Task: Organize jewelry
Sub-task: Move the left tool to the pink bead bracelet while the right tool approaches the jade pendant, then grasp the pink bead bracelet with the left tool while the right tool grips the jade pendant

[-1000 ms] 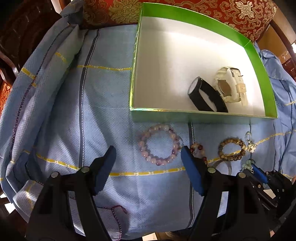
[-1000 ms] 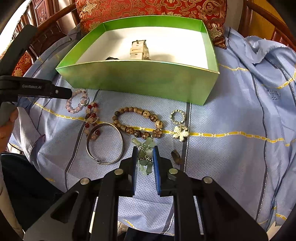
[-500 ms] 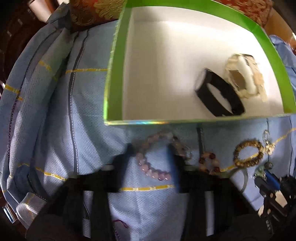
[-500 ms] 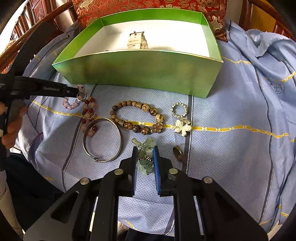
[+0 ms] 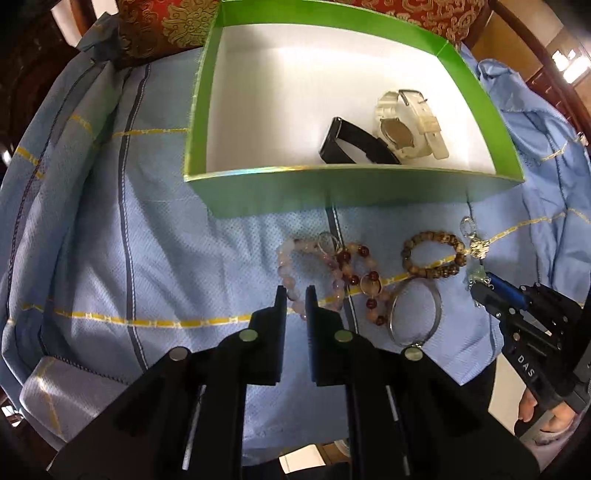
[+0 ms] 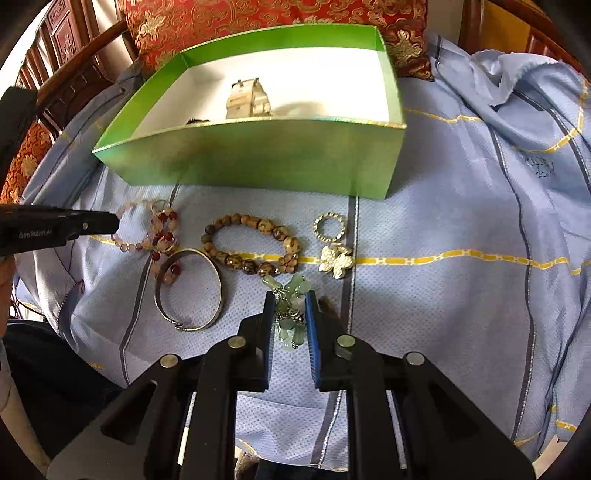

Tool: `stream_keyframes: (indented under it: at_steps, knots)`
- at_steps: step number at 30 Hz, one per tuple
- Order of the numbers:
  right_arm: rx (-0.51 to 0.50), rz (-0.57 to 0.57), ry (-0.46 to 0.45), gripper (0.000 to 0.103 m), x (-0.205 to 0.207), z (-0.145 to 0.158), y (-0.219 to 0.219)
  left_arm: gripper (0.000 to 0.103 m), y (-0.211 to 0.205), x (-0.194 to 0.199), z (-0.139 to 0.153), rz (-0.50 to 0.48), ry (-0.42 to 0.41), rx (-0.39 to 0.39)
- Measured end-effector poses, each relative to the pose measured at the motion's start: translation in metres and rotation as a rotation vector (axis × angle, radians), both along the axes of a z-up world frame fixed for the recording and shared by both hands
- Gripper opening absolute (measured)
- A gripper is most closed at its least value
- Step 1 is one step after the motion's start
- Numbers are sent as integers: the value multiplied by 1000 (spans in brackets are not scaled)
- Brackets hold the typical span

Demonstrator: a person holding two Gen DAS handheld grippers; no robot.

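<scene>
On the blue cloth, my left gripper (image 5: 295, 295) is closing its jaws on the near beads of the pink bead bracelet (image 5: 286, 266), and the pads press on them. The right wrist view shows its tip (image 6: 112, 221) at that bracelet (image 6: 129, 245). My right gripper (image 6: 290, 301) is shut on a pale green charm cluster (image 6: 291, 325) lying on the cloth. The green box (image 5: 332, 192) behind holds a black watch (image 5: 351, 144) and a white watch (image 5: 406, 129).
A red-and-pale bead bracelet (image 5: 365, 273), a silver bangle (image 6: 188, 291), a brown wooden bracelet (image 6: 251, 247), a silver ring (image 6: 330, 225) and a flower charm (image 6: 336, 260) lie in front of the box. A red cushion (image 6: 258, 18) stands behind it.
My left gripper went from wide open to closed on the pink bracelet, whose loop is now squeezed narrower. The right gripper kept still on the green charms.
</scene>
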State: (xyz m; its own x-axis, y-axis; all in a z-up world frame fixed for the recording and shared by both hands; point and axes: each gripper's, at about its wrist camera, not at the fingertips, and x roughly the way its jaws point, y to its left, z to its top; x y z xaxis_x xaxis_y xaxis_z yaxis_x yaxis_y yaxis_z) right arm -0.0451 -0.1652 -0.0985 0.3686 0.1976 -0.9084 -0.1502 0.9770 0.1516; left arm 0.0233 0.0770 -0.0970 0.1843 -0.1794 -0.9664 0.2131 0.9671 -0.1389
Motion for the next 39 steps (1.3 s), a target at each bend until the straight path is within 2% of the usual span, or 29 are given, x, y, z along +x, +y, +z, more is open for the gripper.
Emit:
stream_keyframes:
  at_steps: [3,4,5,7,9,13,17,19,25,27,29,30,39]
  knots:
    - [15,11,-3,16,0,1,0,11,6,-6,5,1,2,-14]
    - [16,17,-1,16,0,0,1,19,6,-9,5,-6,5,-5]
    - [7,26,4,17,-1,-2,3,30,3,-8,3,-12,8,5]
    - [-22,41,16,21,-3,-7,6,38,-6,-4,-5,-17,11,51]
    - [-30,47,17,25,-3,-10,9,38,-9,-7,-8,-4,16,69]
    - [-43,54,17,26,-4,-12,10,39,-3,3,-16,55,28,76]
    - [-46,55,10,39,-4,-15,13,39,-3,13,-26,80,45,93]
    - [-60,62,4,41,-6,-15,16,39,-4,17,-29,80,41,101]
    - [-78,65,-2,41,-8,-15,17,38,-11,28,-33,76,27,109]
    - [-83,66,-4,41,-8,-15,17,30,-13,29,-33,73,15,127]
    - [-97,69,-10,41,-9,-15,20,17,-14,28,-29,73,7,122]
    - [-100,67,-11,41,-7,-16,24,16,-15,27,-27,72,5,121]
    - [-106,51,-13,41,-4,-16,24,16,-30,15,-25,64,-51,185]
